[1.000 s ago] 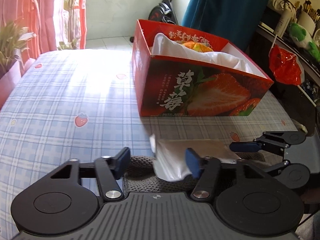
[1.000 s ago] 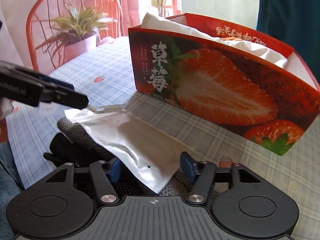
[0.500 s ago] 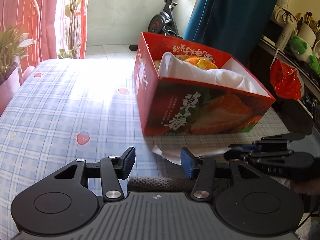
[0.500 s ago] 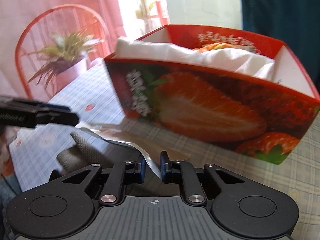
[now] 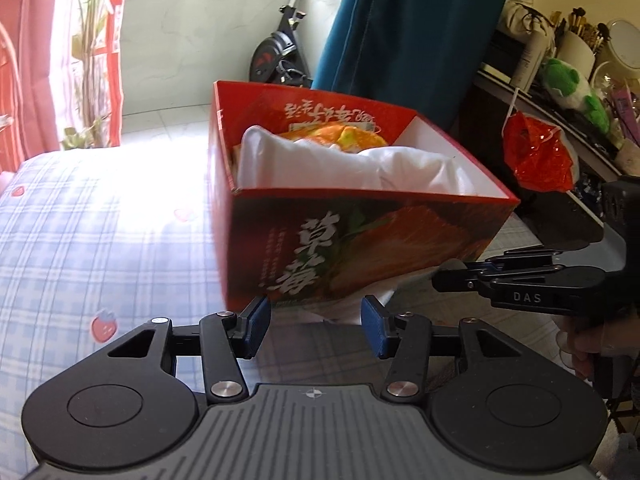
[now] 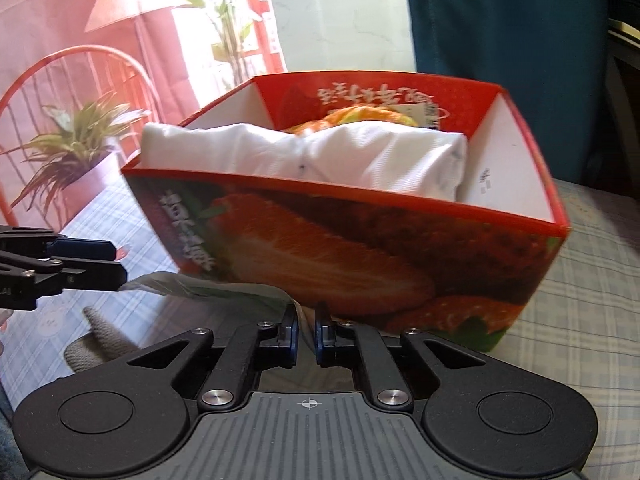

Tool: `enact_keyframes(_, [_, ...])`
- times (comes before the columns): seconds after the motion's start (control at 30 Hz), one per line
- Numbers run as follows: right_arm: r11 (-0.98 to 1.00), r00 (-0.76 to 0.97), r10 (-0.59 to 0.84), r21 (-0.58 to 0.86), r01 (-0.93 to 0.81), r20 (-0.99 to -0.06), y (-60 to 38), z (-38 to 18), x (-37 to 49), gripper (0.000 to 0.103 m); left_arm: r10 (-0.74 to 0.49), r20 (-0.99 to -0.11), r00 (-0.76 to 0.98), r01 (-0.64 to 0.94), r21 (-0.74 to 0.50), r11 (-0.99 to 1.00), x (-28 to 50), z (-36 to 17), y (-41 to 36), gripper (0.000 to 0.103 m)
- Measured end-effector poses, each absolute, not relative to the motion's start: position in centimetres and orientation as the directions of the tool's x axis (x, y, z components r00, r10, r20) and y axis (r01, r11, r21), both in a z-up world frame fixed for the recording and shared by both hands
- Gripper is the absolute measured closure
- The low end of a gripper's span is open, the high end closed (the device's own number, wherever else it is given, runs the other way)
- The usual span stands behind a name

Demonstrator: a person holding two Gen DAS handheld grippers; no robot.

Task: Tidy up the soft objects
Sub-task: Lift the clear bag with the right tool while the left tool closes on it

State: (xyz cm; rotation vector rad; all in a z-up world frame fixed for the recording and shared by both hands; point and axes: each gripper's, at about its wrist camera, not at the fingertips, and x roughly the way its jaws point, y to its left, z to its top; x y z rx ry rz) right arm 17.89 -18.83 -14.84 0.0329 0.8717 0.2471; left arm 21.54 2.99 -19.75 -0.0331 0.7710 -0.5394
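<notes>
Right wrist view shows the right gripper (image 6: 306, 334) pinched narrow on the edge of a thin translucent plastic pouch (image 6: 208, 288), which hangs just in front of the strawberry box (image 6: 360, 264) and below its rim. The left gripper (image 5: 316, 320) stands wide and holds nothing; in the right view its tip sits against the pouch's far corner, though I cannot tell whether it touches.

The grip is only a sliver of slick film, so I reckon the pouch could slide out on the lift. It could also catch the box's front wall and fold, or nudge the light carton. The white folded cloth (image 6: 304, 160) and an orange item (image 6: 360, 116) already fill much of the box, so the pouch may perch on top and slip off.

A second ago the pouch lay flat over a grey knitted piece (image 6: 96, 340) on the checked bedsheet (image 5: 100, 240) with the right tongs wide; now they are closed, the pouch is raised, and both cameras sit higher and nearer the box.
</notes>
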Motion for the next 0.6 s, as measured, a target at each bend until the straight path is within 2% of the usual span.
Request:
enact_keyframes(0.4, [0.973,0.646,0.215,0.105,-0.206,-0.732,-18.6,-15.0,18.3,0.096,-0.539,-0.65,0.536,0.535,-0.233,0.812,22.9,-20.8,1.7,0.05])
enact_keyframes(0.6, [0.972,0.647,0.211,0.087,-0.218,-0.733,-18.6,-15.2,18.3,0.095,-0.52,-0.663,0.538,0.579,-0.158,0.8,24.0,-21.5,-0.1,0.05])
